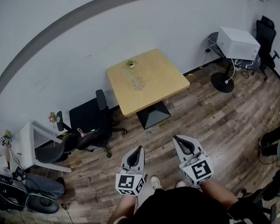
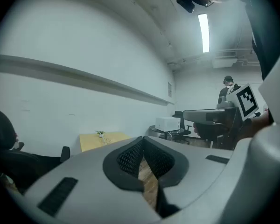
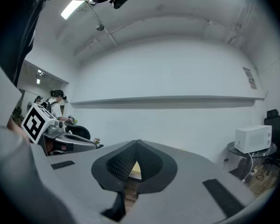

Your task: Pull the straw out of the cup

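Observation:
A square yellow wooden table [image 1: 154,83] stands against the white wall, well ahead of me. On it are a small potted plant [image 1: 130,63] and a clear cup-like thing [image 1: 138,83] with a thin straw slanting from it, too small to make out closely. My left gripper [image 1: 139,149] and right gripper [image 1: 176,137] hang side by side over the wooden floor, far short of the table, both shut and holding nothing. In the left gripper view the jaws [image 2: 142,139] meet at their tips and the table [image 2: 107,138] shows beyond. In the right gripper view the jaws [image 3: 136,143] also meet.
Black office chairs [image 1: 91,120] stand left of the table, beside a white desk [image 1: 35,141]. A white microwave [image 1: 238,42] sits on a round side table at the far right, next to another black chair [image 1: 267,34]. A person [image 2: 226,90] stands in the background.

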The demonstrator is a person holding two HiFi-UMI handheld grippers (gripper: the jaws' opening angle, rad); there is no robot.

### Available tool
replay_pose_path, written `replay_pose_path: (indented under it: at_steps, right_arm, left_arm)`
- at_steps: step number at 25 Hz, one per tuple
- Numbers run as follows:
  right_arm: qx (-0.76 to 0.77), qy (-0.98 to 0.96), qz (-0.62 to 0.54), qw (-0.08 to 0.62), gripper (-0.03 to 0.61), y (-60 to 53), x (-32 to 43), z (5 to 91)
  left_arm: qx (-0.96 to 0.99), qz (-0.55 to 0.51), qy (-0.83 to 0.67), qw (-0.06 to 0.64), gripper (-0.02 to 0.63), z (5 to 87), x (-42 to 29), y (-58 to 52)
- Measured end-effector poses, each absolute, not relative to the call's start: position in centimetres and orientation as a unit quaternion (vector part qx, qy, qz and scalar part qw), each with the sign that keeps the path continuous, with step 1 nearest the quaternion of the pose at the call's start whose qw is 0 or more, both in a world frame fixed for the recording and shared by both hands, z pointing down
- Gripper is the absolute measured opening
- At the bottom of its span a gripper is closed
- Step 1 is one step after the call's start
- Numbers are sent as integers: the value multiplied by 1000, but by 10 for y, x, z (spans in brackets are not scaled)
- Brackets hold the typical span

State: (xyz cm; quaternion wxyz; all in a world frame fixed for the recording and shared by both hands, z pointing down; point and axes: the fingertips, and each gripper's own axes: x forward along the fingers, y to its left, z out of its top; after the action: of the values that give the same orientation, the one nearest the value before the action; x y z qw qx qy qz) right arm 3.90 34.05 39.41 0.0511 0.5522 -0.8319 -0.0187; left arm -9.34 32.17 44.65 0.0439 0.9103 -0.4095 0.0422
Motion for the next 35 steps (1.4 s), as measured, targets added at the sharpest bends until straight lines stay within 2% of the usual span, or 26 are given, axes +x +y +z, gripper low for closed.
replay_pose_path:
  at_steps: [7,13,21,23,28,29,31,32,35]
  right_arm:
    - [553,-831,-18,54,17,351,41,394]
    - [547,-837,3,28,18,347,36,398]
    - [532,-845,11,41,18,326,16,406]
    - [530,-847,10,44,18,323,10,406]
    - [534,-844,5,41,18,309,-4,405]
    - [536,-843,3,41,18,307,-8,404]
    - [540,-841,-1,46,18,304,-16,405]
    - [541,-840,-3,49,18,303,-20,406]
    - [542,-838,-7,56,18,300,-30,409]
  left_arm:
    - [912,40,-407,39,20,442,-89,335]
    - [911,42,-407,50,20,446,-91,333]
    - [910,48,-409,44,33,446,-107,310]
    - [910,45,-410,42,59,445,-113,307]
    - [907,37,-418,30,171,442,-130,287]
    - [907,35,-419,27,201,440,-134,284]
    - [908,28,-417,23,304,438,-143,279]
    - [909,25,-417,21,331,437,-147,277]
    - [906,23,-423,17,368,436,-160,270]
